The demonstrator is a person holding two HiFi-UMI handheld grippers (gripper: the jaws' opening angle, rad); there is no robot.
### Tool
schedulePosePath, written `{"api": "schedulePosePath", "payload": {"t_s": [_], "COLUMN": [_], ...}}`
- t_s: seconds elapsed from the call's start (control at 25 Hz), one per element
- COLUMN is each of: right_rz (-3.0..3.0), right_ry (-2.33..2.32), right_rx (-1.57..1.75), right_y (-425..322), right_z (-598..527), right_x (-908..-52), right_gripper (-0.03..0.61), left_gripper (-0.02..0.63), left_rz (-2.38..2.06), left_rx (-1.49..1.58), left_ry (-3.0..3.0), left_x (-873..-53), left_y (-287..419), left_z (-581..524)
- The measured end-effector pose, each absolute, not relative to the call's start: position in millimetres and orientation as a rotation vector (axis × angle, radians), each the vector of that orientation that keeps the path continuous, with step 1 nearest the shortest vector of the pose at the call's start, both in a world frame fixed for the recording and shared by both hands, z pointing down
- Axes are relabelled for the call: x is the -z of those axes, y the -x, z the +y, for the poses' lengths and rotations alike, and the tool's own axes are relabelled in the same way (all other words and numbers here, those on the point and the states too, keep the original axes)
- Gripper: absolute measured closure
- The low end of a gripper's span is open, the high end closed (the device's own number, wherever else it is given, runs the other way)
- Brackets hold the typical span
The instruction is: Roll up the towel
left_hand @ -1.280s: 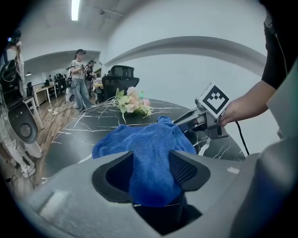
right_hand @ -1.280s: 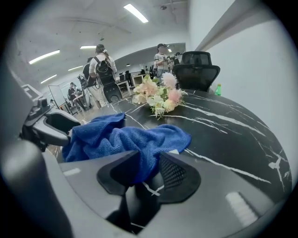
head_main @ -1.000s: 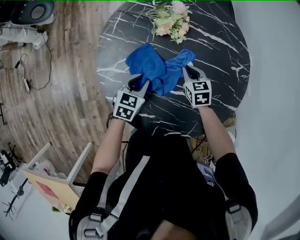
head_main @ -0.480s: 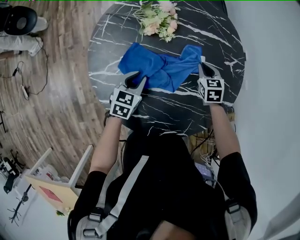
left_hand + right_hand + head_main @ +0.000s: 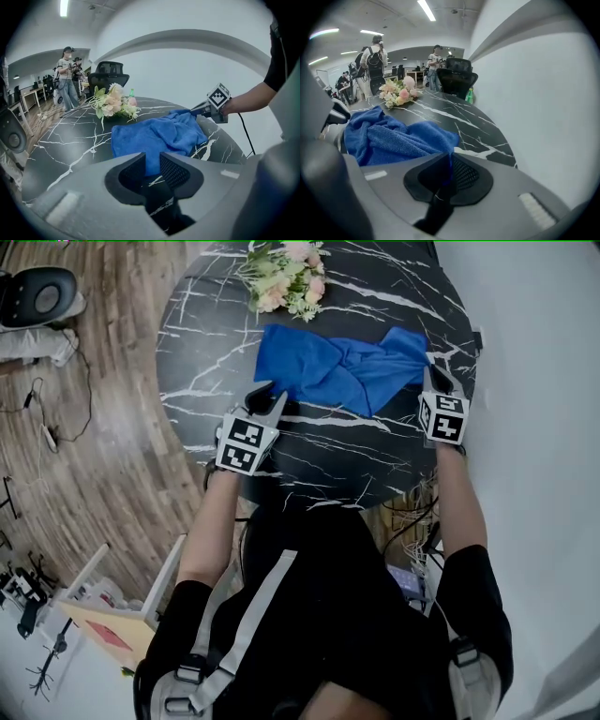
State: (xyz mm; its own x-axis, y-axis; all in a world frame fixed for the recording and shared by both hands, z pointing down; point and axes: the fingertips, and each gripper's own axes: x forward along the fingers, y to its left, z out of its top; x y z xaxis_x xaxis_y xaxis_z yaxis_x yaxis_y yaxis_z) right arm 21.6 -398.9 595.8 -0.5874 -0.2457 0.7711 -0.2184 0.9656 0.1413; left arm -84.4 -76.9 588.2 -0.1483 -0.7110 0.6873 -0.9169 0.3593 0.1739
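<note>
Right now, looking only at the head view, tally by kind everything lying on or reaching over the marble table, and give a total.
Blue towel: 1
Flower bouquet: 1
Grippers, the left gripper and the right gripper: 2
Total: 4

Your towel [image 5: 347,371] is soft blue terry cloth, matt and nubby. Under it the table [image 5: 328,456] gleams: polished black stone look, white veins. The floor [image 5: 94,427] is wood-grain planks. Your right gripper [image 5: 449,158] is matt grey plastic, its pads [image 5: 465,174] mesh-textured.
</note>
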Motion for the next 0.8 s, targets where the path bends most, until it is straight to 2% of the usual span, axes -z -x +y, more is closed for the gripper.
{"api": "schedulePosePath", "payload": {"t_s": [0.12, 0.24, 0.28, 0.48, 0.6, 0.8], "right_rz": [-2.199, -2.248, -2.281, -2.434, -2.409, -2.367], "right_ry": [-0.355, -0.372, -0.371, -0.101, 0.045, 0.027], "right_rx": [0.001, -0.017, -0.007, -0.092, -0.178, -0.205], "right_y": [-34.3, -36.9, -35.0, -7.1, 8.0, 21.0], "right_z": [-411.7, -405.3, -398.2, -298.8, -243.6, -217.2], "right_x": [-600.6, -589.8, -581.1, -551.4, -565.7, -579.3], "right_gripper": [0.548, 0.429, 0.417, 0.417, 0.416, 0.416], "left_gripper": [0.509, 0.509, 0.509, 0.509, 0.471, 0.462], "left_rz": [-1.91, -1.907, -1.91, -1.932, -1.909, -1.88], "left_rx": [-0.386, -0.404, -0.414, -0.505, -0.605, -0.698], "left_ry": [-1.419, -1.428, -1.43, -1.434, -1.469, -1.539], "left_x": [-590.4, -589.7, -588.5, -582.1, -583.0, -584.2], "left_y": [79.9, 77.6, 78.8, 101.1, 117.9, 141.3], "left_z": [-83.0, -88.4, -89.8, -95.1, -104.0, -114.8]}}
